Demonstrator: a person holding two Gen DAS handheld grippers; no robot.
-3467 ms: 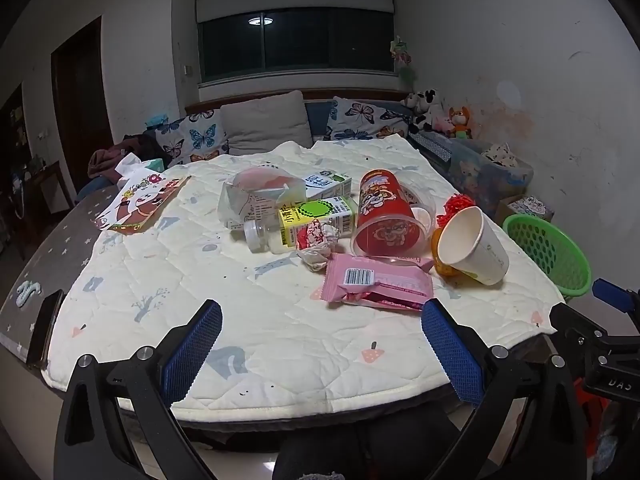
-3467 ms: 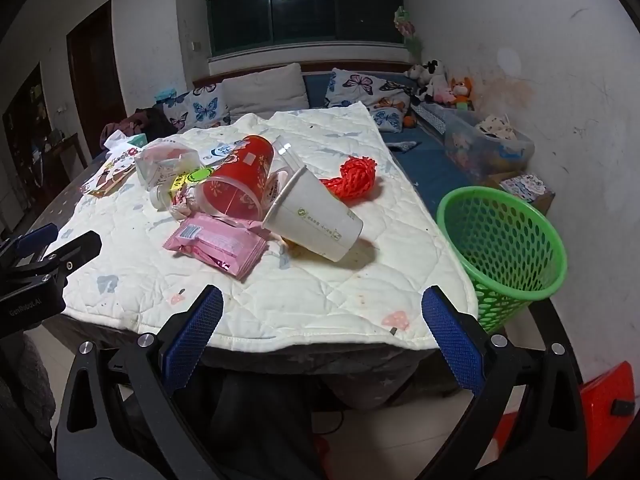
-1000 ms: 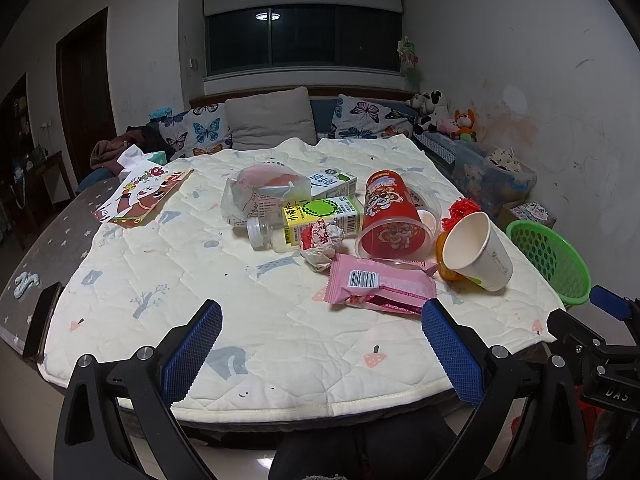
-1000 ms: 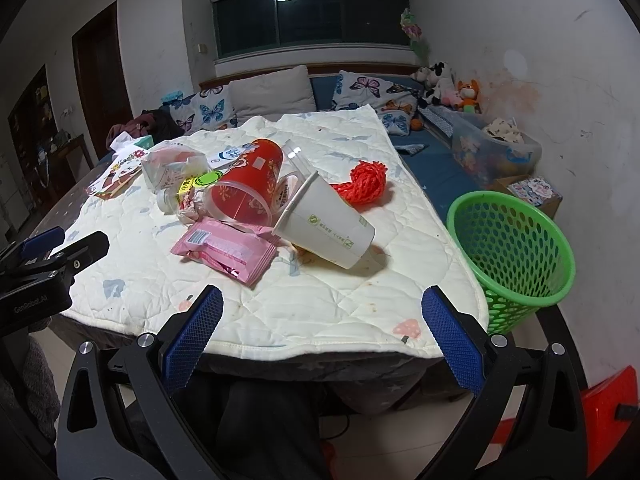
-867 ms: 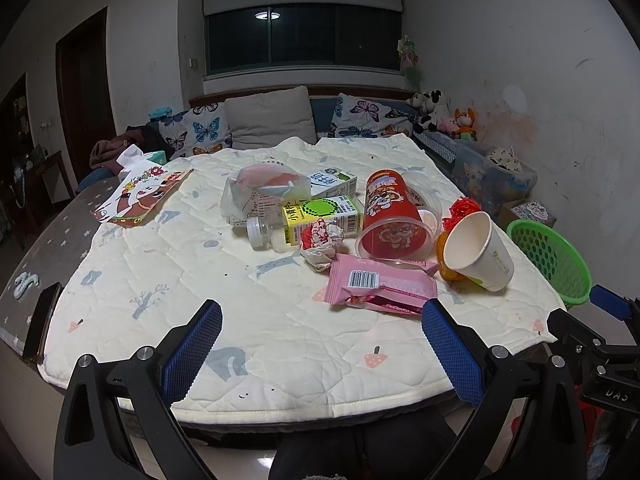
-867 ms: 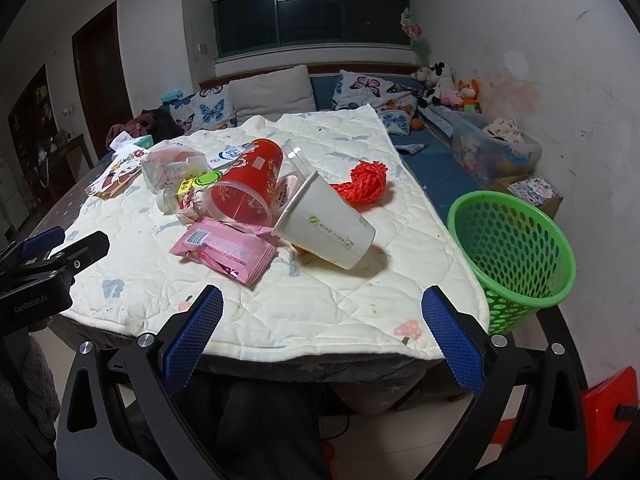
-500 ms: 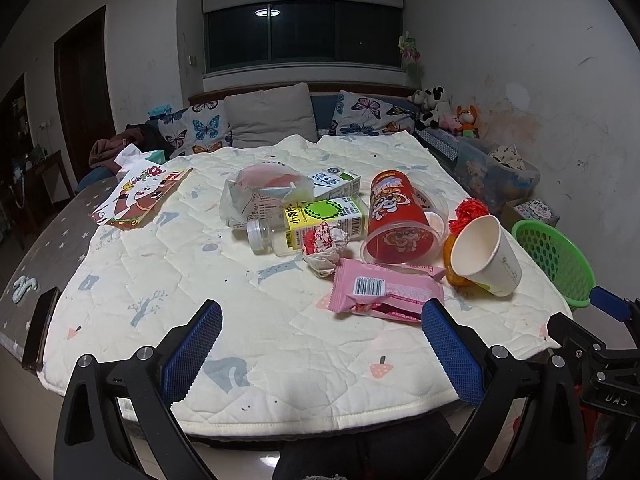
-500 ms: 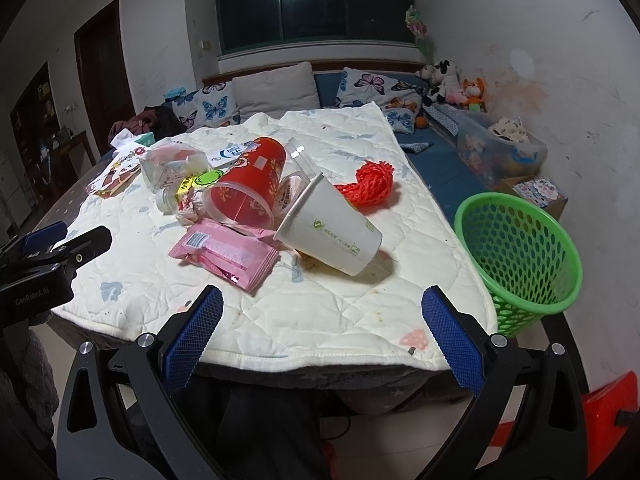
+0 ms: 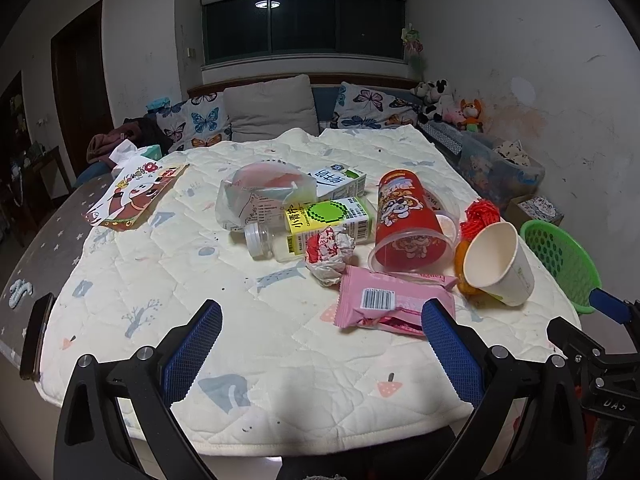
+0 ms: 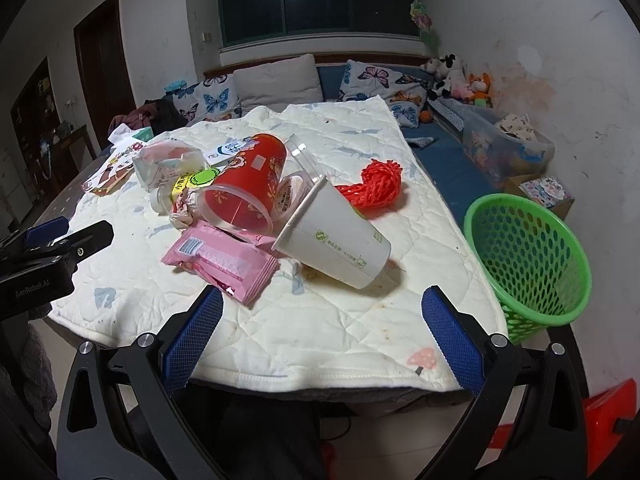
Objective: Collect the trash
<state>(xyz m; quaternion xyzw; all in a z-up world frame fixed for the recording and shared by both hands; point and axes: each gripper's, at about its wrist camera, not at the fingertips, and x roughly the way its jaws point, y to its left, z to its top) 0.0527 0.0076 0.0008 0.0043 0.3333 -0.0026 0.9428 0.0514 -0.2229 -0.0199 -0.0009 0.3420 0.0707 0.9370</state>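
Trash (image 9: 394,306) on the quilted table (image 9: 168,264) is seen nearer than before, both grippers (image 9: 320,340) (image 10: 320,328) being held agape and empty

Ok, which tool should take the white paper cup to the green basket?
Right, probably. The right tool is open and faces the tipped white paper cup, with the green mesh basket just beyond the table edge on its side. The left tool is open but further away.

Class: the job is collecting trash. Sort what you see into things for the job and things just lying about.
For the job:
paper cup
red cup
pink wrapper
juice carton
crumpled wrapper
green basket

Lying about:
butterfly cushions
stuffed toys
picture book
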